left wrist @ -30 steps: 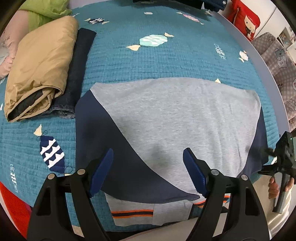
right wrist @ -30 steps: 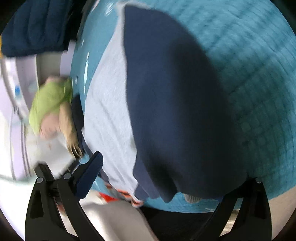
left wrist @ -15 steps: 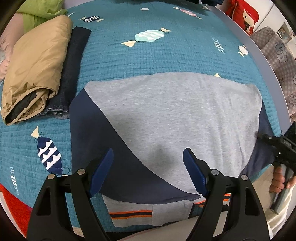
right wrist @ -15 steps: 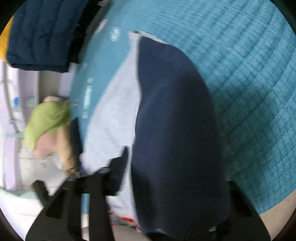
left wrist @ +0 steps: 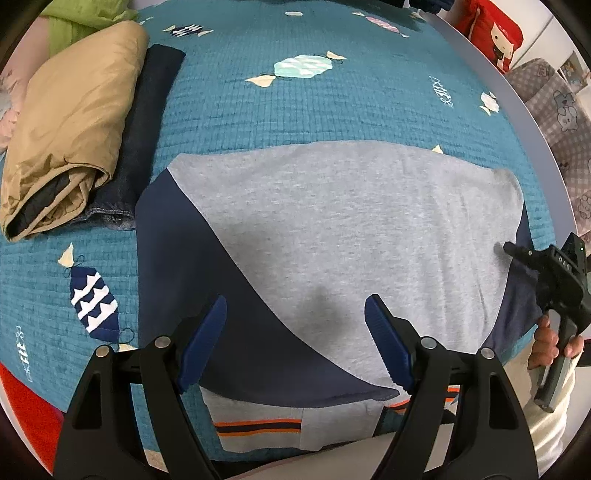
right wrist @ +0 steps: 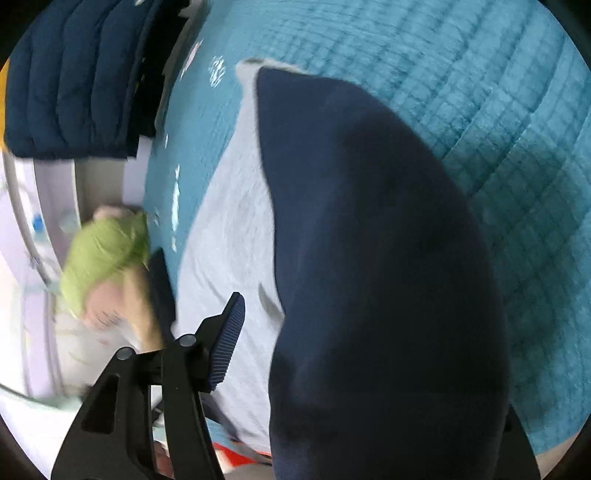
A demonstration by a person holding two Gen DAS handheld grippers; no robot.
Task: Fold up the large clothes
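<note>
Teal quilted bedspread (left wrist: 229, 122) under flat grey-and-navy sweatshirt (left wrist: 332, 229); left gripper (left wrist: 295, 339) fingers spread, right gripper (right wrist: 332, 332) fingers' state unclear.

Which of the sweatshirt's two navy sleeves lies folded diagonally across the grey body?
The sleeve under the left gripper; the other navy sleeve runs along the sweatshirt's edge by the right gripper.

Bed (left wrist: 229, 122), covered by teal quilted spread with candy motifs. Directly on it: grey and navy sweatshirt (left wrist: 332, 221), spread flat near the front edge, striped orange-and-navy hem at that edge; folded tan jacket (left wrist: 70, 122) stacked on folded dark denim garment (left wrist: 147, 122), toward the left edge; green garment (left wrist: 74, 22) at far left corner.
</note>
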